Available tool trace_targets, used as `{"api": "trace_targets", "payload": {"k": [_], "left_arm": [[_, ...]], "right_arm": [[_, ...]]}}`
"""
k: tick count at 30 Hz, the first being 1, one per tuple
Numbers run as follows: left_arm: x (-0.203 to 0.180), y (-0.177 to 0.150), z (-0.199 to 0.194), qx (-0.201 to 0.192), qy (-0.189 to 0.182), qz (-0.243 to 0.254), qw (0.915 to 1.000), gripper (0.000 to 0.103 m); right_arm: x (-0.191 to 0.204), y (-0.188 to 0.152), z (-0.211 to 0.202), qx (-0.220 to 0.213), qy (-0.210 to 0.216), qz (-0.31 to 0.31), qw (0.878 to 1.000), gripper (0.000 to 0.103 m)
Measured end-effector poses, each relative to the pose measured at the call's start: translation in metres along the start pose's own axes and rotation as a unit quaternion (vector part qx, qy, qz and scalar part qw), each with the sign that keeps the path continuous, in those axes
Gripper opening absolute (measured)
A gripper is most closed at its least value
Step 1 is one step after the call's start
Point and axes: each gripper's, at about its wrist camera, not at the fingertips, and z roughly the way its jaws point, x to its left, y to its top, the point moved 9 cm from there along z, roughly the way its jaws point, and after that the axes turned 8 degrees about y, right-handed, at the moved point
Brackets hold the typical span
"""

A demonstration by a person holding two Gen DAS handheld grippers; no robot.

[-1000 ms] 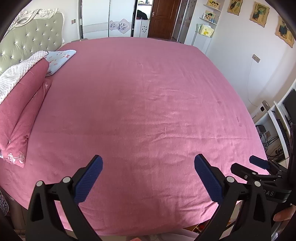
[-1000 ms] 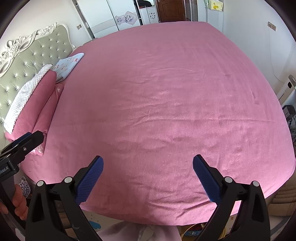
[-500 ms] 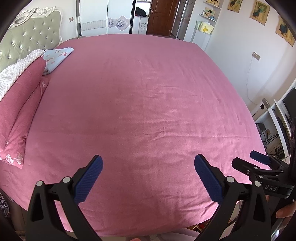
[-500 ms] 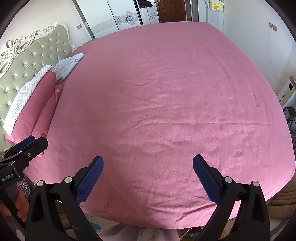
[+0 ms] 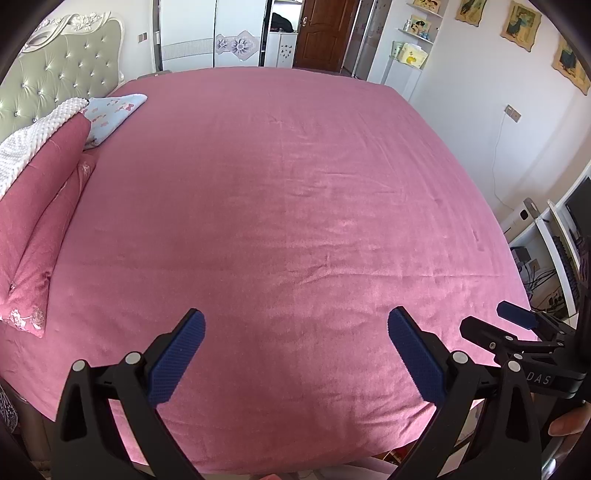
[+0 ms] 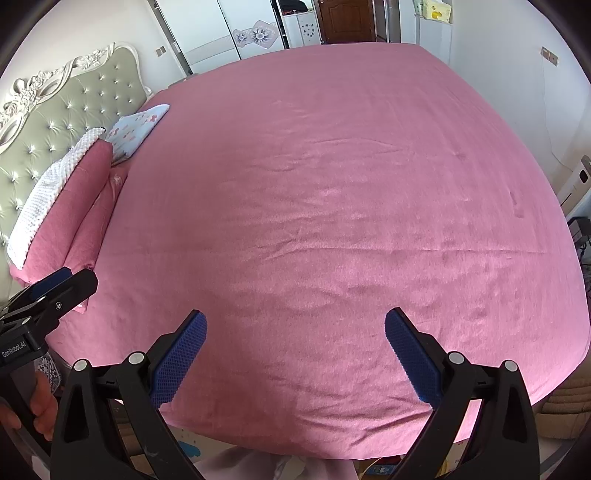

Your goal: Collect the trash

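No trash shows in either view. A wide bed with a pink sheet fills both frames. My left gripper hovers open over the bed's near edge, its blue pads wide apart with nothing between them. My right gripper is likewise open and empty above the near edge. In the left wrist view the right gripper appears at the right, held by a hand. In the right wrist view the left gripper shows at the left edge, also held by a hand.
Pink pillows, a white knobbly blanket and a light blue pillow lie by the padded green headboard. A white wardrobe and brown door stand beyond. A desk with a monitor sits at the right.
Both views have shifted slightly; the left wrist view now shows more of the headboard and far wall. Both grippers stay open and empty.
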Motion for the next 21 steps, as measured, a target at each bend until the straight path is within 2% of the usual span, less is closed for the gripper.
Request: {"api": "trace_targets", "payload": {"k": [9, 13, 17, 21], "left_arm": [[-0.002, 0.005, -0.003, -0.003, -0.011, -0.005, 0.9999, 0.099], [0.005, 0.008, -0.006, -0.012, -0.003, -0.027, 0.9996, 0.099], [0.009, 0.008, -0.01, -0.021, 0.011, -0.026, 0.9994, 0.099], [0.009, 0.007, -0.014, -0.019, 0.004, -0.033, 0.9993, 0.099]], "right_arm": [[0.001, 0.002, -0.001, -0.001, 0.001, 0.001, 1.0, 0.094], [0.001, 0.002, -0.001, 0.0, 0.001, 0.002, 1.0, 0.094], [0.001, 0.0, -0.002, 0.001, 0.001, 0.0, 1.0, 0.094], [0.0, -0.001, -0.005, -0.003, 0.001, 0.0, 1.0, 0.094]]}}
